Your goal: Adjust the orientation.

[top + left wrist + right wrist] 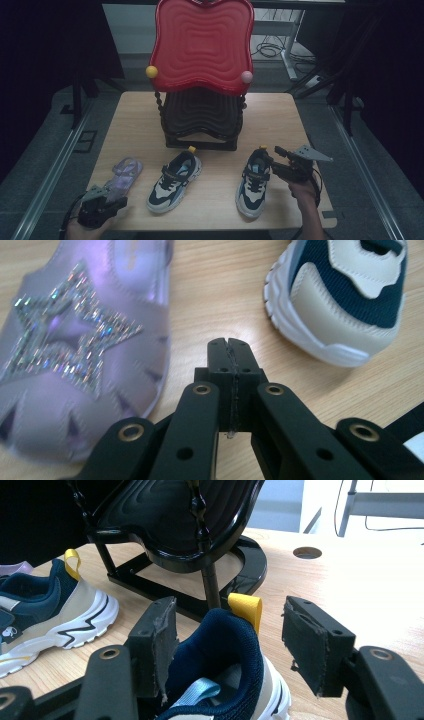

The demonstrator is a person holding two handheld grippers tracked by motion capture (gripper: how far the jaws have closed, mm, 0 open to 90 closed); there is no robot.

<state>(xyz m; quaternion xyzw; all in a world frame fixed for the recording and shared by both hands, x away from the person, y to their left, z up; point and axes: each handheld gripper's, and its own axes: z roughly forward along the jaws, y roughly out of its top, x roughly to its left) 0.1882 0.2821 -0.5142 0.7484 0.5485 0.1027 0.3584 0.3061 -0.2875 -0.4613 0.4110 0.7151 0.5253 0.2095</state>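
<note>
The surface (285, 120) looks like pale matt wood with fine grain. The sandal (75, 340) is shiny lilac plastic with a glittering star. Both sneakers (220, 650) have woven blue cloth and smooth white rubber soles. The rack (190, 525) beside them is glossy black plastic.

A wooden table (280, 115) bears two sneakers (175, 180), a sandal (125, 172) and a rack (202, 122).

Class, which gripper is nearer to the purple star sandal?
Left. The left gripper, jaws shut, sits just beside the purple star sandal at its toe end. The right gripper is across the table, open around the right sneaker's heel.
</note>
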